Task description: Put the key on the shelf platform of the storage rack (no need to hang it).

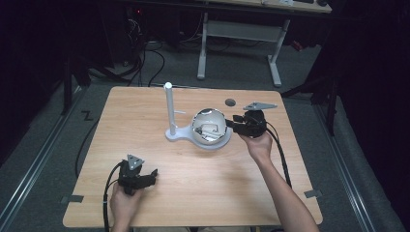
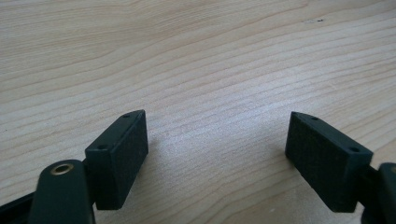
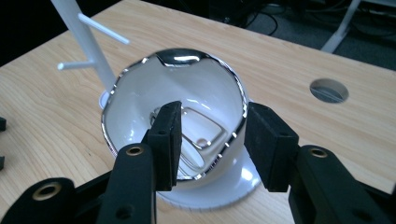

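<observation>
The shiny cup [image 1: 209, 126] sits on the round end of a white stand [image 1: 180, 134], about mid-table and nearer the far edge. The right gripper [image 1: 231, 122] straddles the cup's rim [image 3: 236, 126], one jaw inside, one outside, part-open with a gap at the outer pad, not clamped. The left gripper [image 1: 153, 175] rests near the front-left corner, jaws wide over bare wood. The front half of the tabletop [image 1: 217, 193] lies open. A cable hole [image 1: 230, 102] marks the far edge; beyond it stands a desk frame [image 1: 239, 43] on grey floor.

shiny silver-rimmed white bowl [image 3: 187, 93], white stand [image 1: 170, 111], light wood-grain table [image 1: 203, 193]
</observation>
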Demonstrator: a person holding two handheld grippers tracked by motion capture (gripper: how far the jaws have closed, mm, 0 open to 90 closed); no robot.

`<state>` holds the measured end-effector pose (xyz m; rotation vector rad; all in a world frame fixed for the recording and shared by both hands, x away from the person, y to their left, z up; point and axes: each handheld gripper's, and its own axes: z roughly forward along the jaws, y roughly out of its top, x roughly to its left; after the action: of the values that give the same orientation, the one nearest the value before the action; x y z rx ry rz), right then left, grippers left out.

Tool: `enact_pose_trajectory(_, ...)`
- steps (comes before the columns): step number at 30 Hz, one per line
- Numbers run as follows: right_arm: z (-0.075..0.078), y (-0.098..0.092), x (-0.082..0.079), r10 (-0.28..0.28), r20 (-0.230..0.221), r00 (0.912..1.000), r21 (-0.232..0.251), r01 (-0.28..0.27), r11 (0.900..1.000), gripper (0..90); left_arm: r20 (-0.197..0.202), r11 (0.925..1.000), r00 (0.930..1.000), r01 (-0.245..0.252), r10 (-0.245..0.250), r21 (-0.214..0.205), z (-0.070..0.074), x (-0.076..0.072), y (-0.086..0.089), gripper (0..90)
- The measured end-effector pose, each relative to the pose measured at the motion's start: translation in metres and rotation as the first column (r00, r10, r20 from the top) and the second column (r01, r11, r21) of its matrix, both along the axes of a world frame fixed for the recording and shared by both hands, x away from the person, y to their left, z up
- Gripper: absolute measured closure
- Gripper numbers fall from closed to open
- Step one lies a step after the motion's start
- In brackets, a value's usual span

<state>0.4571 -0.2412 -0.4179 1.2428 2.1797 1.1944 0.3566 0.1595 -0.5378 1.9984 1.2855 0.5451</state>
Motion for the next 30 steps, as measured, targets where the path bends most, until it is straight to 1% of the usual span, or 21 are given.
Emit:
enact_pose_trajectory(4,0.002,-0.007,-0.004,-0.011,0.004,0.9999,-0.003,0.011,0.9999,56.8,0.0,1.0,1.0,0.0,0.0,0.0,0.0,0.0,0.0,21.5)
enact_pose_trajectory(9,0.004,-0.014,-0.01,-0.008,0.017,0.9998,-0.004,0.008,1.0,56.4,0.0,1.0,1.0,0.0,0.0,0.0,0.0,0.0,0.0,21.5)
enact_pose_trajectory(13,0.002,-0.021,-0.017,-0.022,0.028,0.9993,0.017,0.022,0.9996,56.4,0.0,1.0,1.0,0.0,0.0,0.0,0.0,0.0,0.0,21.5)
enact_pose_trajectory(16,0.002,-0.026,-0.021,-0.025,0.027,0.9993,0.003,0.025,0.9997,56.1,0.0,1.0,1.0,0.0,0.0,0.0,0.0,0.0,0.0,21.5)
enact_pose_trajectory(18,0.005,-0.03,-0.025,-0.025,0.036,0.999,-0.003,0.025,0.9997,56.0,0.0,1.0,1.0,0.0,0.0,0.0,0.0,0.0,0.0,21.5)
enact_pose_trajectory(20,0.008,-0.032,-0.027,-0.023,0.046,0.9987,0.005,0.022,0.9997,55.8,0.0,1.0,1.0,0.0,0.0,0.0,0.0,0.0,0.0,21.5)
enact_pose_trajectory(25,0.013,-0.038,-0.035,-0.024,0.055,0.9982,0.009,0.024,0.9997,55.5,0.0,1.0,1.0,0.0,0.0,0.0,0.0,0.0,0.0,21.5)
enact_pose_trajectory(28,0.013,-0.043,-0.04,-0.032,0.065,0.9973,0.023,0.031,0.9993,55.5,-0.001,1.0,1.0,0.001,-0.001,0.0,0.0,0.0,0.0,21.5)
enact_pose_trajectory(30,0.011,-0.048,-0.042,-0.039,0.058,0.9976,0.032,0.037,0.9988,55.4,-0.001,1.0,1.0,0.001,-0.001,0.0,0.0,0.0,0.0,21.5)
